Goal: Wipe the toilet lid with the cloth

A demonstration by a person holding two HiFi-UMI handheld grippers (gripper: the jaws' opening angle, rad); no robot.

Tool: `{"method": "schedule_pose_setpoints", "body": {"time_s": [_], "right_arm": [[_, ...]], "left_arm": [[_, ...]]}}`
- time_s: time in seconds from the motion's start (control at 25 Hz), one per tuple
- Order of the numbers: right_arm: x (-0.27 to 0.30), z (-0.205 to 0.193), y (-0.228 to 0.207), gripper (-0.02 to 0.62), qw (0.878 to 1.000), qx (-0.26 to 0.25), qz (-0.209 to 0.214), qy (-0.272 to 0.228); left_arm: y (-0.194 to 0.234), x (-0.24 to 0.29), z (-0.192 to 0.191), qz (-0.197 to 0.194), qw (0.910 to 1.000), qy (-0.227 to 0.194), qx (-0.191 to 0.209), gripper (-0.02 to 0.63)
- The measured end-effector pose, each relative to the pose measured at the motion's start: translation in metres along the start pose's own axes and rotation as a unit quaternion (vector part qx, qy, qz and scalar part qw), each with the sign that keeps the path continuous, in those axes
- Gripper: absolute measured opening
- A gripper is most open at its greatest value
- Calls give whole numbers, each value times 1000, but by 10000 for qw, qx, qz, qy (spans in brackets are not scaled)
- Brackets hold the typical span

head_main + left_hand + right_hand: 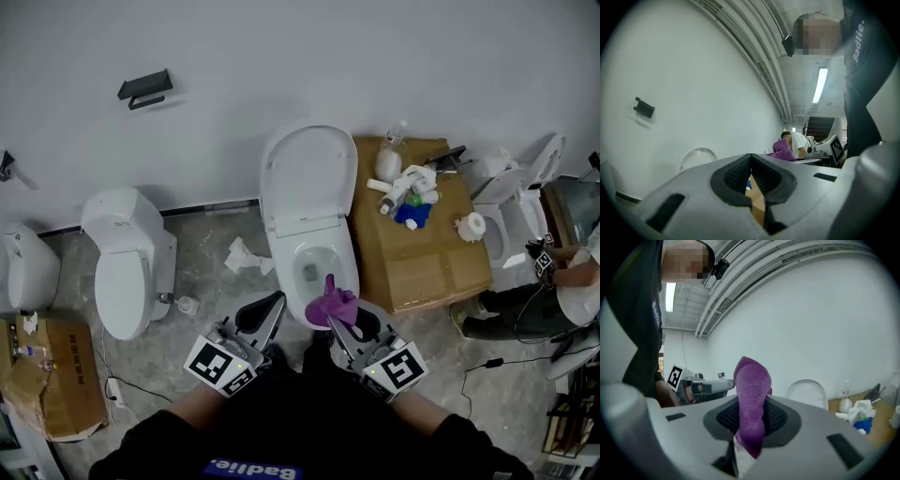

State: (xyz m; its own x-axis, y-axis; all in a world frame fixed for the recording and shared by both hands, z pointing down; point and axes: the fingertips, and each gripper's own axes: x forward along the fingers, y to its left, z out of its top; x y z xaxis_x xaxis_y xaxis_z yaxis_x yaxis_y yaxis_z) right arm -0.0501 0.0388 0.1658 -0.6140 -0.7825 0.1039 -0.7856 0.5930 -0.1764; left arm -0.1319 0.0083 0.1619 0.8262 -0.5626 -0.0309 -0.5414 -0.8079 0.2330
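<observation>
A white toilet stands against the wall in the head view, its lid [305, 178] raised upright above the open bowl [314, 267]. My right gripper [342, 323] is shut on a purple cloth [333, 305] that sticks up out of the jaws, just at the bowl's near rim. The right gripper view shows the cloth [752, 399] pinched between the pads, with the lid [808, 392] farther off to the right. My left gripper [267, 314] hangs beside it on the left, shut and empty. In the left gripper view its jaws [750, 180] are pressed together, with the lid [696, 157] ahead.
A cardboard box [412, 262] with bottles and rolls stands right of the toilet. A second toilet [127, 262] is at left, and crumpled tissue [244, 255] lies on the floor between them. Another toilet [511, 202] and a seated person [572, 281] are at far right.
</observation>
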Motion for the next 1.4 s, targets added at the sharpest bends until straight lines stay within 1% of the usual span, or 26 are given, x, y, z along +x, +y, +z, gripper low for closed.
{"method": "schedule_pose_setpoints", "body": {"time_s": [0.08,0.2,0.28,0.4,0.52,0.56,0.68,0.76,0.92,1.08,1.24,1.4], "right_arm": [[4,0,-13,95,10000,45,59,3],[13,8,-38,95,9997,-86,240,-58],[20,10,-59,95,9993,-147,333,87],[30,5,-87,95,9987,-49,461,217],[43,4,-114,95,9981,108,611,22],[48,1,-123,95,9979,146,632,21],[65,-12,-144,95,9973,169,679,219],[77,-13,-155,95,9974,146,677,218],[104,-15,-165,95,9978,165,611,180],[140,-31,-183,95,9992,172,341,94],[185,-57,-201,95,9995,282,-20,131],[227,-79,-215,95,9987,345,-346,168]], "left_arm": [[4,14,-1,57,10000,35,20,17],[13,36,0,169,9998,93,100,17],[20,54,-1,258,9995,132,157,17],[31,79,-5,464,9986,223,83,17],[47,100,-11,719,9970,270,0,17],[53,106,-12,796,9965,265,12,17],[74,119,-16,1011,9945,260,82,17],[88,127,-16,1074,9938,261,139,17],[117,136,-18,1068,9934,296,310,18],[159,146,-33,896,9943,344,465,18],[218,155,-61,789,9958,364,287,22],[263,163,-85,595,9966,487,281,56]]}}
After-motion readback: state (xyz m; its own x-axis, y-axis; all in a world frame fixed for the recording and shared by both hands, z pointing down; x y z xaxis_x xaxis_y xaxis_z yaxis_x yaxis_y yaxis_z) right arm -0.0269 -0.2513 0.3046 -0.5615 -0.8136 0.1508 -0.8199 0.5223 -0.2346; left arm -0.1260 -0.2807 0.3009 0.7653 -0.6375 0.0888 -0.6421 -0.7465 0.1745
